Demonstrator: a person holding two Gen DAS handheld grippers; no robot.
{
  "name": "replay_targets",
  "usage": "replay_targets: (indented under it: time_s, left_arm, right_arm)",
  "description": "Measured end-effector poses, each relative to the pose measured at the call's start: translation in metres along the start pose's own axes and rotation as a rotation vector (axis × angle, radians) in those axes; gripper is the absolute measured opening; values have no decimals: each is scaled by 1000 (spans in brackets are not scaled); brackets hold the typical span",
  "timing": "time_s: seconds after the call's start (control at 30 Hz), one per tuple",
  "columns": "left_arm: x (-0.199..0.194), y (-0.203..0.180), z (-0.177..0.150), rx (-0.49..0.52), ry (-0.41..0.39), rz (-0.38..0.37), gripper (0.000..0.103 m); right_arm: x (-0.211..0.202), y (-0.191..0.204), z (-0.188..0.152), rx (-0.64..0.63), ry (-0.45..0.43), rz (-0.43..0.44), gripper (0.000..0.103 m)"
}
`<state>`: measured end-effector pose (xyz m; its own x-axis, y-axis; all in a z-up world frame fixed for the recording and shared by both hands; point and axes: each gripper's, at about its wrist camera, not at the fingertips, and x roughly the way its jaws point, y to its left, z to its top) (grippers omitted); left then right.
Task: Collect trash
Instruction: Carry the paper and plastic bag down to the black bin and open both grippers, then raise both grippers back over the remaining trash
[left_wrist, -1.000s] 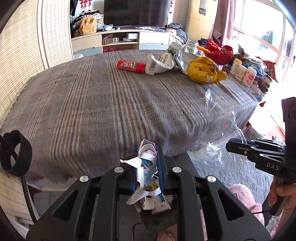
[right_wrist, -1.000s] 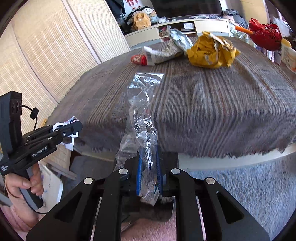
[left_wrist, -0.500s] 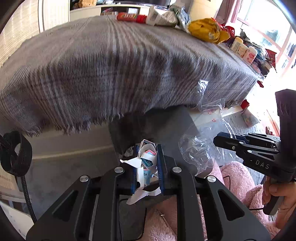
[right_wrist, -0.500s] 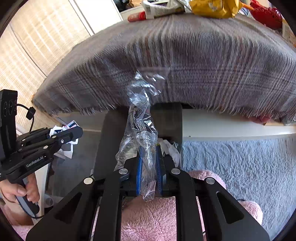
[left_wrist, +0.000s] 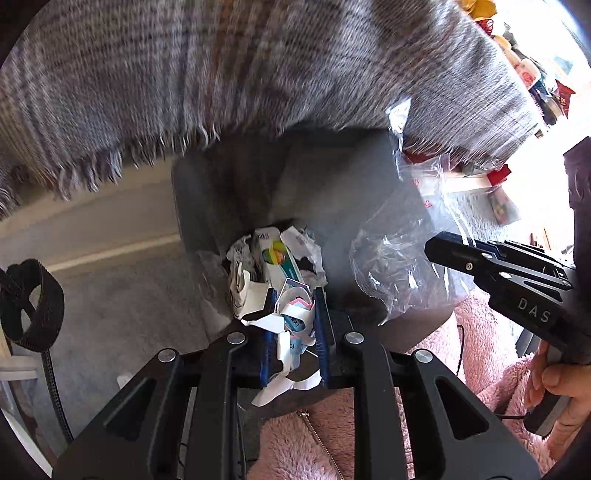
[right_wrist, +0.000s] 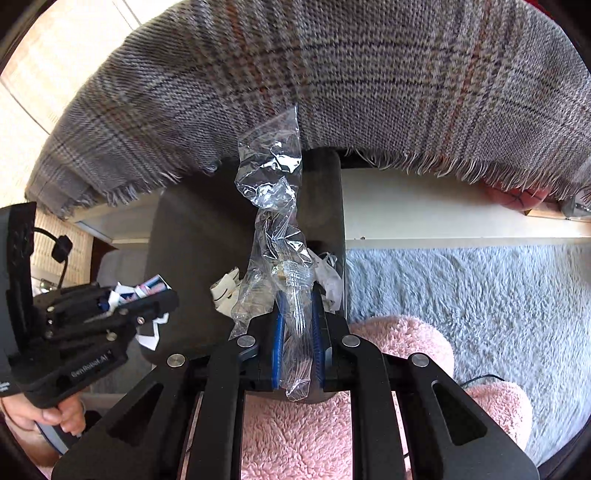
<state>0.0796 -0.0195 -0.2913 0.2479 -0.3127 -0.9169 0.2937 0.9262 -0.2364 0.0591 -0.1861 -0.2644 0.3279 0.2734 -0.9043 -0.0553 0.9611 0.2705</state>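
My left gripper (left_wrist: 294, 299) is shut on a crumpled white paper wrapper (left_wrist: 291, 317) with blue and pink print, held just over a dark grey bin (left_wrist: 221, 192). Boxes and paper scraps (left_wrist: 275, 258) lie inside the bin. My right gripper (right_wrist: 295, 295) is shut on a crumpled clear plastic bag (right_wrist: 273, 206), held over the same bin (right_wrist: 192, 236). In the left wrist view the right gripper (left_wrist: 436, 247) and the bag (left_wrist: 399, 266) sit at the bin's right side. In the right wrist view the left gripper (right_wrist: 162, 295) is at the left with its wrapper (right_wrist: 147, 286).
The grey plaid cloth (right_wrist: 332, 74) hangs over the table edge just above the bin. Pink fuzzy fabric (right_wrist: 399, 343) lies close below the grippers. A pale shaggy rug (right_wrist: 480, 295) lies to the right. Bottles and clutter (left_wrist: 524, 70) stand at the table's far right end.
Both grippers have dropped from table height down below the cloth edge and now hang over the bin, each still gripping its trash. The bin's contents have come into view.
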Motion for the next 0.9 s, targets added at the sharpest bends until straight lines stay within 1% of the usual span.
replay_targets:
  time_s: [0.23,0.3,0.33,0.37,0.43,0.47,0.5,0.53,0.57,0.6,0.63,0.67,0.7,0.77,0.83,0.9]
  left_arm:
    - [10,4,2,-23,30,4,21]
    - [12,5,3,-25,37,8,30]
    - [12,5,3,-24,38,6,32]
    - [12,4,3,-22,39,8,35]
    - [11,3,3,-15,38,18,38]
    - [11,1,4,-10,38,22,43]
    - [9,0,4,-7,36,25,51]
    - [5,-3,5,-1,31,28,56]
    - [3,-5,5,6,25,31,66]
    - [-2,-8,5,14,15,34,73]
    - [-5,-10,5,20,9,38,76]
    - [-9,-12,5,28,1,44,83]
    - [-14,-14,5,34,-8,48,90]
    - [-23,-17,6,41,-17,42,95]
    - [-29,-18,6,50,-25,33,95]
    - [-34,-20,6,56,-29,28,95]
  right_arm:
    - [11,-5,5,38,29,23,18]
    - [11,-8,7,58,24,30,23]
    - [9,-10,9,67,20,32,34]
    - [8,-11,10,72,14,36,51]
    - [5,-12,11,79,5,50,54]
    - [3,-12,12,78,-2,50,56]
    - [1,-12,13,79,-7,51,58]
    - [-1,-11,14,78,-15,43,68]
    - [-4,-10,15,72,-23,36,77]
    - [-7,-9,16,65,-32,29,79]
    - [-10,-8,16,61,-39,29,83]
    - [-14,-8,17,60,-48,33,88]
    - [-17,-8,17,60,-57,37,90]
    - [-27,-11,18,63,-80,47,97]
    - [-37,-16,19,71,-97,63,100]
    - [-46,-19,21,78,-114,71,100]
